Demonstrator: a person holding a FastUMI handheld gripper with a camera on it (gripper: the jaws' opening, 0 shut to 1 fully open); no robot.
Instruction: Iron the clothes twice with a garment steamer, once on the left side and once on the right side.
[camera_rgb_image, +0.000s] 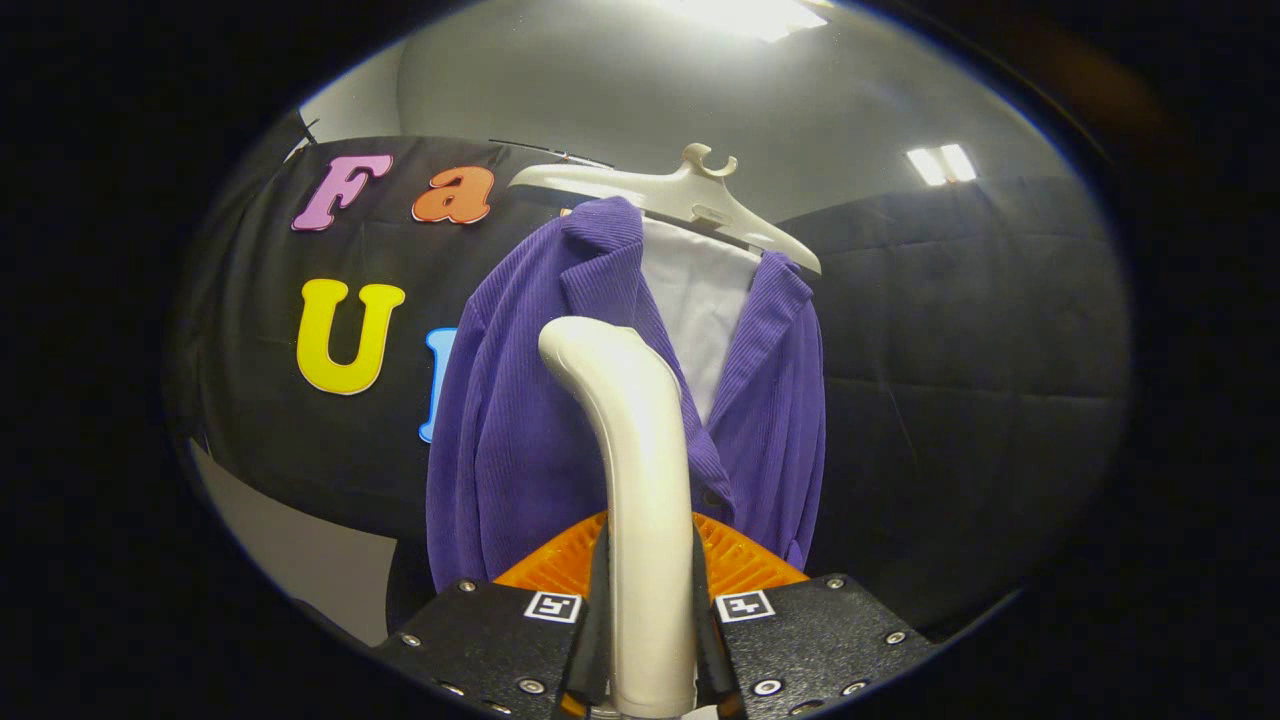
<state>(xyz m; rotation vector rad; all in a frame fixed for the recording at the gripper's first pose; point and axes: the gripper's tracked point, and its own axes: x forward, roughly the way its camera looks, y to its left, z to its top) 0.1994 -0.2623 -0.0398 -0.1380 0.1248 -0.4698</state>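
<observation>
Purple corduroy takes the middle of the gripper view: a jacket (520, 440) hangs on a pale plastic hanger (690, 195) against the booth's dark cloth wall, with a white shirt (700, 300) showing between its lapels; the hanger sits tilted, one shoulder lower than the other. Directly in front of the jacket rises the garment steamer (640, 480), a cream handle curving at its top toward the jacket's left-hand panel; its head looks near the cloth, though I cannot tell whether it touches. The fingers (598, 610) are closed snugly on the steamer's lower handle, one pressing each side, so the gripper (648, 650) has firm hold of it; an orange ribbed part sits just behind the handle, above the gripper body.

Judging from this, a pass down one side of the jacket is in hand or about to begin. The risks: the smooth round handle could twist between the fingers if the head drags on the ribbed fabric; a hard push could swing the jacket on its already tilted hanger, or slide it off; lingering in one spot could overwet the corduroy.
</observation>
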